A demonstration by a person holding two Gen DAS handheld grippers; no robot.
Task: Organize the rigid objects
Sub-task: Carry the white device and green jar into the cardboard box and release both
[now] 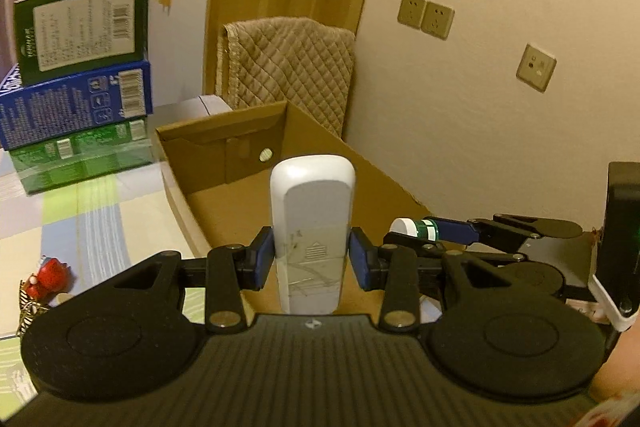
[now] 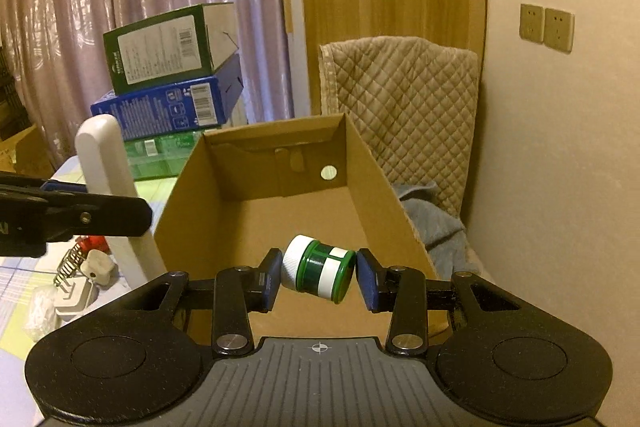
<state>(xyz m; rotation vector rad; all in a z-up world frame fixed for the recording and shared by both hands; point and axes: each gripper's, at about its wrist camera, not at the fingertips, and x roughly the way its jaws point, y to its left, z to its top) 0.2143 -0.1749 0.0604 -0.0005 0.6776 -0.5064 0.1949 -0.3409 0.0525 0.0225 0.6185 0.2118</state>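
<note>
Cardboard box (image 2: 372, 183) open, left gripper (image 1: 312, 259) clamping white remote (image 1: 312, 211), right gripper (image 2: 318, 277) pinching green jar (image 2: 320, 269)

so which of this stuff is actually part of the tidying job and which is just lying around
Part of the job:
- white remote, held in the left hand-held gripper
- green jar, held in the right hand-held gripper
- cardboard box, open below both

Lying about:
- stacked cartons
- quilted cloth
- white plug

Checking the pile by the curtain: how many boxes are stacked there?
3. A green-clear box at the bottom, a blue box on it, a dark green box tilted on top. Others may be hidden behind.
</note>
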